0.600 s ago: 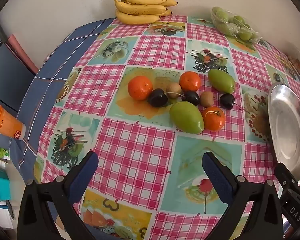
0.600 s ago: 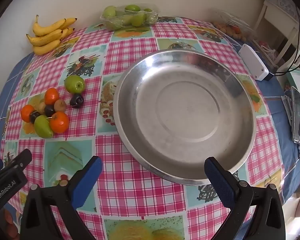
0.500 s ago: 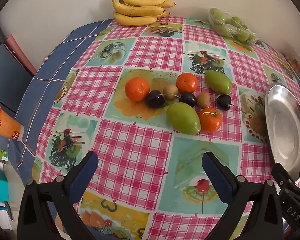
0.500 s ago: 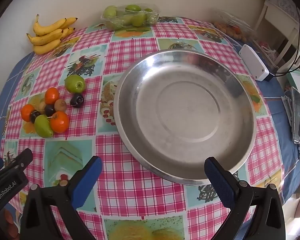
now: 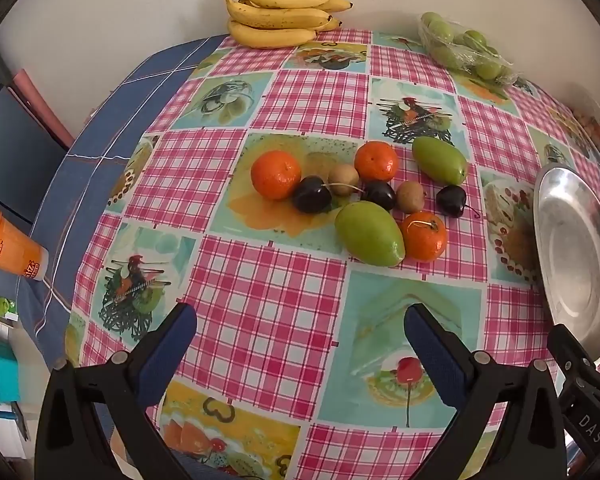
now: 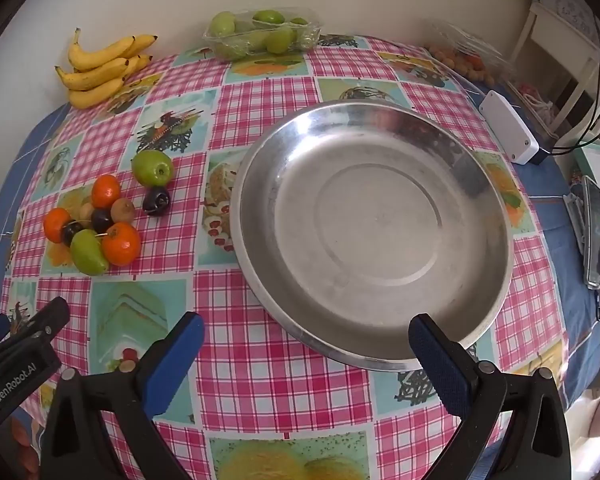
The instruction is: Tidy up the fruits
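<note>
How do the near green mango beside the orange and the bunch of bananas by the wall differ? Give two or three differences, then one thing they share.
The green mango is green; the bananas are yellow with dark specks. The mango is one plump oval fruit; the bananas are several long curved ones joined in a bunch. The mango lies in the loose cluster mid-table; the bananas sit apart at the far edge against the wall. Both rest on the table, outside the metal dish.

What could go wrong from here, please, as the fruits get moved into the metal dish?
1. The loose fruits sit packed together: the near green fruit touches an orange, so the wide-open left claw may knock neighbours rolling.
2. The dark round fruits are small and smooth, and could slip from the pads.
3. The metal dish rests loose on the tablecloth; a fruit dropped from height might bounce out.
</note>
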Tool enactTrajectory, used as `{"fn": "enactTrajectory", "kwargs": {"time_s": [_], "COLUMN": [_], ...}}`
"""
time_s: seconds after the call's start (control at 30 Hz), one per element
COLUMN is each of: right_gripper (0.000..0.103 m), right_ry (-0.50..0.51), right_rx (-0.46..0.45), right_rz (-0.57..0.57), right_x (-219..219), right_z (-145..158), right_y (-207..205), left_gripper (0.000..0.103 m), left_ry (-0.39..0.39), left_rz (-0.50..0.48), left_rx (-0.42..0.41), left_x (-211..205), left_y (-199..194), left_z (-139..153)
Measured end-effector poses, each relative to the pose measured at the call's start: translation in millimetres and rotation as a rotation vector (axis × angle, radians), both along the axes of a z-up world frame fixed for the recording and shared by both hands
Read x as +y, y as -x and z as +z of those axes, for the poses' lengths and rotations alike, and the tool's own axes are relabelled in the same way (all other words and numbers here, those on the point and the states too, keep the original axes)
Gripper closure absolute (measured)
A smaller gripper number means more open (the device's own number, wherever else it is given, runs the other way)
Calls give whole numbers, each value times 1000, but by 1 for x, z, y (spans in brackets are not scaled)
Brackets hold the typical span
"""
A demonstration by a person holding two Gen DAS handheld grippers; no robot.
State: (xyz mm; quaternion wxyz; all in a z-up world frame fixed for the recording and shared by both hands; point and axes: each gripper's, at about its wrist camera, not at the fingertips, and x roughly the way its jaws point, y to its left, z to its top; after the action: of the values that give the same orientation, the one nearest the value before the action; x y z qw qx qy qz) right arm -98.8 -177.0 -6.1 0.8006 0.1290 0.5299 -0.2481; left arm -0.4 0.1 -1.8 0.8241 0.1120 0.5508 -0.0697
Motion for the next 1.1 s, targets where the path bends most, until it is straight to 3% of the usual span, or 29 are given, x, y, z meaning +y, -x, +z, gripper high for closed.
{"fn": "enactTrajectory", "kwargs": {"time_s": [1.1], "right_gripper": [0], "right_ry": [2], "right_rx": [0], "right_rz": [5], "right_x": [2], "right_z": [1], "right_y": [0], "left_gripper": [0], "left_ry": [-6], "left_rz": [10], "left_rx": [11], "left_x": [-2], "left_y": [-1], "left_z": [-3]}}
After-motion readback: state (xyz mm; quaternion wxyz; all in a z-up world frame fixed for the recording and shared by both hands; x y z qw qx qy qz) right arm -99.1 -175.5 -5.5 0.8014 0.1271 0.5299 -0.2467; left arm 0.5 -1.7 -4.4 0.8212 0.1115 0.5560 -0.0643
